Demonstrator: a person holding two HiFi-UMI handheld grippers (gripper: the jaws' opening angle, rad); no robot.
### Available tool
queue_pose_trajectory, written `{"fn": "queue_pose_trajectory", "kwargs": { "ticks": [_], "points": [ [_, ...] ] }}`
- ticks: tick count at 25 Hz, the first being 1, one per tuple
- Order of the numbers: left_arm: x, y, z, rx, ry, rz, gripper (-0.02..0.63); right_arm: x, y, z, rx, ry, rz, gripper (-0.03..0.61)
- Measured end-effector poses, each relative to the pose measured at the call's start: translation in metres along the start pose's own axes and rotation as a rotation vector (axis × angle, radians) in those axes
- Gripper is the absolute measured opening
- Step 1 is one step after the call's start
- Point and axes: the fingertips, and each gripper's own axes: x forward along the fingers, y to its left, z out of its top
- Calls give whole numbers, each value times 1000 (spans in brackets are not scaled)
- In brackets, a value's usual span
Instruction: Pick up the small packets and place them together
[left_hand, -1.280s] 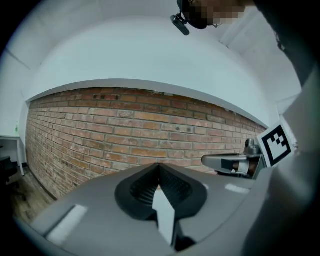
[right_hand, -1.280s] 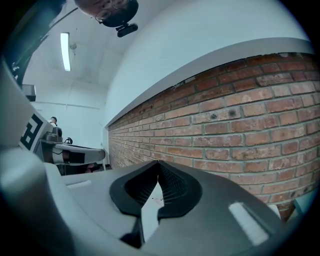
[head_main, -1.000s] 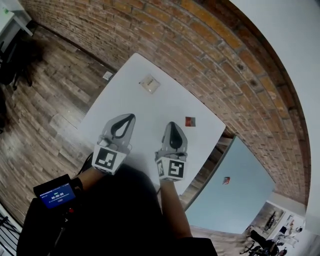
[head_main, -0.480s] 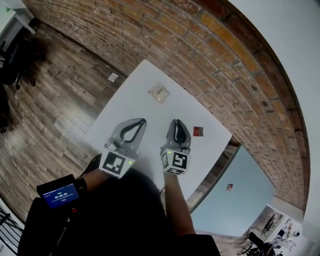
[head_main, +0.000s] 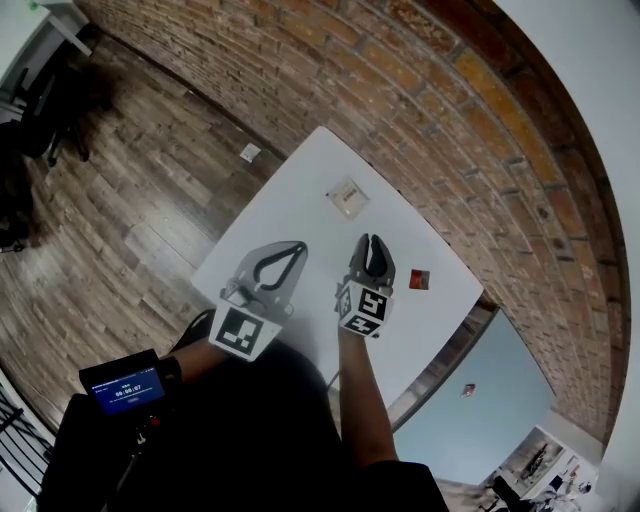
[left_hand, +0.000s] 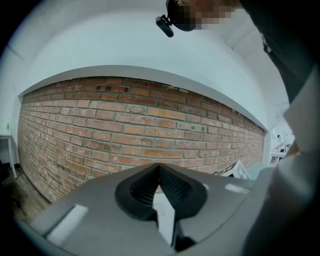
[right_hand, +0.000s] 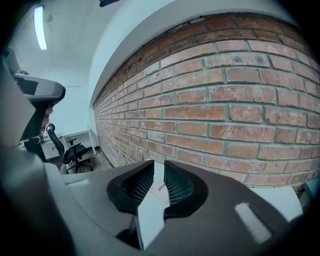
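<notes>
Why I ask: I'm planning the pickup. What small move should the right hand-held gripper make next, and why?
Probably ease the right hand-held gripper forward and down toward the pale packet. Its jaws are opening with nothing held, and that packet lies on the table just ahead of its tips. The red packet sits apart, off to its right.

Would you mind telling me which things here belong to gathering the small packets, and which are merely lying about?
Belongs to the job:
- pale packet
- red packet
- white table, where both packets lie apart

Just lying about:
- office chair
- small white item on the floor
- light-blue panel beside the table
</notes>
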Motion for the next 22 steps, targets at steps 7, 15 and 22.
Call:
{"fn": "queue_pose_trajectory", "kwargs": {
  "ticks": [7, 15, 22],
  "points": [
    [1, 30, -4, 3, 31, -21, 0, 45, 5, -42, 50, 138, -45, 74],
    [-1, 45, -14, 2, 65, -19, 0, 85, 2, -103, 56, 296, -80, 78],
    [-6, 62, -19, -27, 68, 24, 0, 102, -10, -119, 79, 332, -103, 86]
  ]
}}
